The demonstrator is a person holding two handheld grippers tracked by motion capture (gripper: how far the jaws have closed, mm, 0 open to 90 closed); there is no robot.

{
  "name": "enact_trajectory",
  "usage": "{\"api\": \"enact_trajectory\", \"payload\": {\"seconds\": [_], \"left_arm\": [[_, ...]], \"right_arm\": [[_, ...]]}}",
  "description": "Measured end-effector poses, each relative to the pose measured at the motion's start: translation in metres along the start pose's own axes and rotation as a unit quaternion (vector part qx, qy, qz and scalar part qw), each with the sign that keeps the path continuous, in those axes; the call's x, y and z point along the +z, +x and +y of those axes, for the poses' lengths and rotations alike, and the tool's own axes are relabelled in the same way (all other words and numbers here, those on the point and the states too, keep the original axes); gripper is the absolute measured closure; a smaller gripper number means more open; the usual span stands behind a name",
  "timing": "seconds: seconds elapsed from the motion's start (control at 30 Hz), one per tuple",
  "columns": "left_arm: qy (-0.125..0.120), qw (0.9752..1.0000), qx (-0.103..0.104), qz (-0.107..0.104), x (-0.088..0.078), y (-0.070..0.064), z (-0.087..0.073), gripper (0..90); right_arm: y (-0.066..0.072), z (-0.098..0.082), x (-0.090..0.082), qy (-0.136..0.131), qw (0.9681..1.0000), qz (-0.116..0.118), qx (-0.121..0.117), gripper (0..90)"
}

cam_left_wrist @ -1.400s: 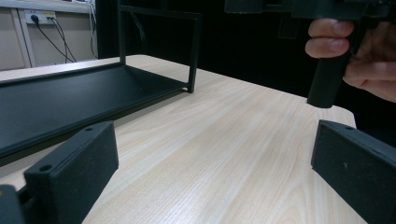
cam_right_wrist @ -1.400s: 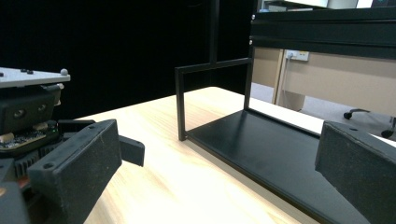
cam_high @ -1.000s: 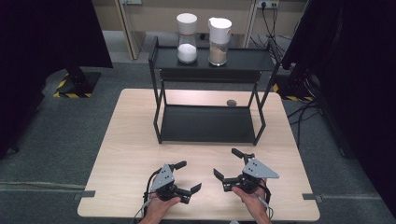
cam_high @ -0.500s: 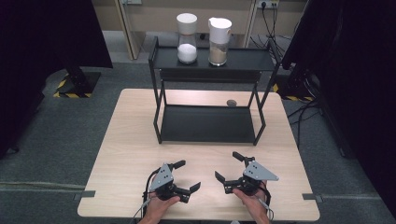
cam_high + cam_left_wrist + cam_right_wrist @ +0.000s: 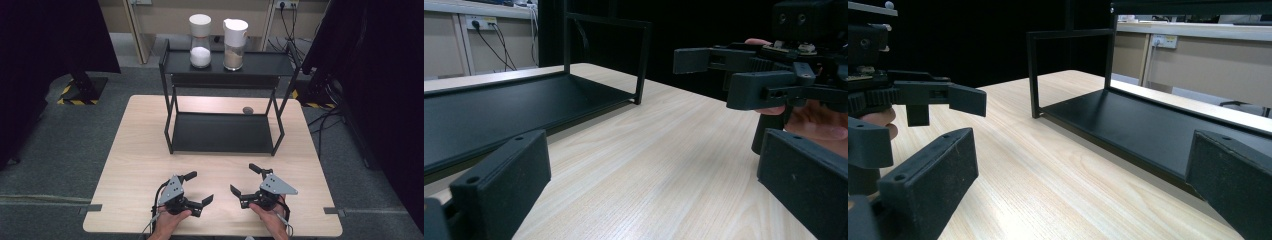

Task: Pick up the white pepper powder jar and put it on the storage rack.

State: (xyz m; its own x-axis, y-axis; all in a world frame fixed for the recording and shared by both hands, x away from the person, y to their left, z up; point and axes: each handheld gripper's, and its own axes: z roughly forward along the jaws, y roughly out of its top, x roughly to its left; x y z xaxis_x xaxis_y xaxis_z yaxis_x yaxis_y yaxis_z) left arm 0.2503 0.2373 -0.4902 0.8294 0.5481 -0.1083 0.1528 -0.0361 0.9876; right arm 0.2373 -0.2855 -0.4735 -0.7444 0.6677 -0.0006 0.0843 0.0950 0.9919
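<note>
Low over the table [image 5: 140,150], left tongs [image 5: 198,187] and right tongs [image 5: 244,178] gape empty, facing each other.

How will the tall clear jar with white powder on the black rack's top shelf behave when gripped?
The tall clear jar with white powder is narrow-waisted and partly filled, so probably bottom-heavy yet tippable. Smooth walls look slippery, possibly fragile. It stands near the brown-filled jar, so a push could knock them together.

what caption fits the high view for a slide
Two open grippers, left and right, rest on a wooden table before a black rack holding two jars.
</note>
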Motion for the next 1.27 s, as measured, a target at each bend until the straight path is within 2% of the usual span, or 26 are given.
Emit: {"api": "enact_trajectory", "payload": {"seconds": [1.27], "left_arm": [[0.001,1.0,-0.001,0.0,0.0004,0.0002,-0.0002,0.2]], "right_arm": [[-0.0002,-0.0015,0.0015,0.006,1.0,0.001,0.003,0.9]]}}
